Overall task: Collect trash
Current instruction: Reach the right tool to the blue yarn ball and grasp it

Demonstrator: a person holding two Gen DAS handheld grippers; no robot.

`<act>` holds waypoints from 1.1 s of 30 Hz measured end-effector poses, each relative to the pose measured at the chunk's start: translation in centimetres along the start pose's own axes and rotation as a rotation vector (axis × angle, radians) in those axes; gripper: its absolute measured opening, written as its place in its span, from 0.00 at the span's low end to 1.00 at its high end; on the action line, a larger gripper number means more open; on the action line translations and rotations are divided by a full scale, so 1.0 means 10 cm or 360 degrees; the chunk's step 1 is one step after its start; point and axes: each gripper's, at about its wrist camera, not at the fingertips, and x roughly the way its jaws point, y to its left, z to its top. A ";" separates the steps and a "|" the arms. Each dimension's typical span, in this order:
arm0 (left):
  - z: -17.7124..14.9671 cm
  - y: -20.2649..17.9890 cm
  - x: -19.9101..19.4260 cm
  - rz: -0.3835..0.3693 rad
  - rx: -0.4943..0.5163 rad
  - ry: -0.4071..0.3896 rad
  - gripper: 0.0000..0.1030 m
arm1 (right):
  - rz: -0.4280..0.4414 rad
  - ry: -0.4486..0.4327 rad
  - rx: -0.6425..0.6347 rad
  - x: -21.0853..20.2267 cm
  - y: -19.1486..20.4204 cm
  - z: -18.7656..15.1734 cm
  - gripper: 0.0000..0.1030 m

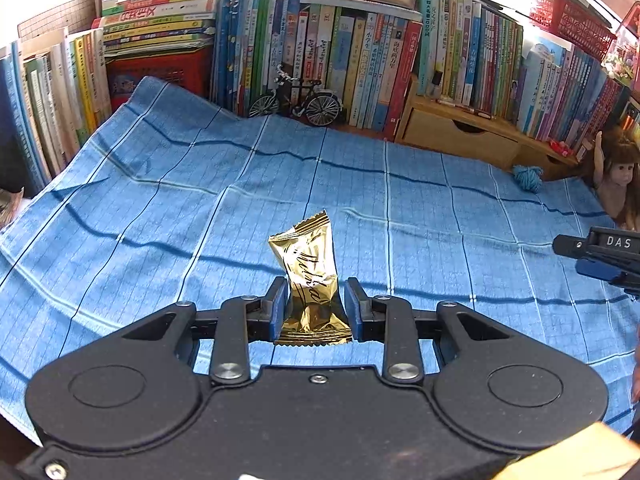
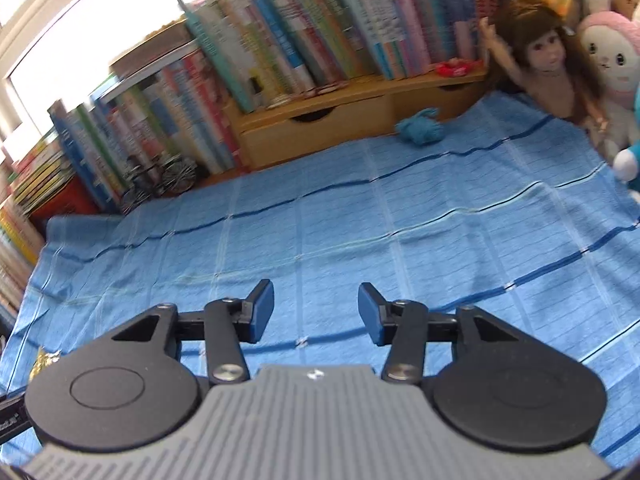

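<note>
A gold foil candy wrapper [image 1: 308, 264] stands upright between the blue pads of my left gripper [image 1: 316, 300], which is shut on its lower half above the blue checked cloth [image 1: 160, 208]. My right gripper [image 2: 316, 312] is open over the cloth [image 2: 360, 232] with nothing between its fingers. In the left wrist view the right gripper's black and blue tip [image 1: 600, 256] shows at the right edge. A small gold scrap [image 2: 42, 360] shows at the far left of the right wrist view, partly hidden by the gripper body.
Rows of books [image 1: 360, 52] line the back and left. A toy bicycle [image 1: 296, 100], a wooden drawer unit [image 1: 460, 136], a blue yarn ball [image 1: 527, 178] and a doll [image 1: 616, 184] stand at the cloth's far edge. Plush toys [image 2: 612, 52] sit at the right.
</note>
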 end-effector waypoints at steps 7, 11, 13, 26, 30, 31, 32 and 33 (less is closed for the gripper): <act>0.32 -0.11 0.26 0.0023 0.0017 -0.0011 0.28 | -0.0108 -0.0132 0.0050 0.38 -0.33 0.61 0.65; 0.51 -0.10 0.40 0.0072 -0.0012 -0.0020 0.28 | -0.0155 -0.0228 0.0036 0.71 -0.39 1.08 0.68; 0.60 -0.09 0.48 0.0097 -0.0040 -0.0013 0.28 | -0.0211 -0.0236 0.0010 0.92 -0.42 1.26 0.74; 0.88 -0.13 1.26 0.0233 -0.0120 0.0101 0.29 | -0.0529 -0.0053 0.0283 2.70 -1.04 1.72 1.00; 0.93 -0.17 1.45 0.0237 -0.0164 0.0124 0.29 | -0.0579 0.0055 0.0238 2.91 -1.04 1.69 0.60; 0.94 -0.19 1.47 0.0229 -0.0165 0.0120 0.29 | -0.0543 0.0072 0.0205 2.86 -1.02 1.67 0.60; 0.95 -0.22 1.49 0.0219 -0.0160 0.0114 0.29 | -0.0479 0.0068 0.0219 2.79 -1.02 1.64 0.60; 0.96 -0.26 1.50 0.0211 -0.0155 0.0110 0.29 | -0.0415 0.0060 0.0235 2.69 -1.01 1.60 0.59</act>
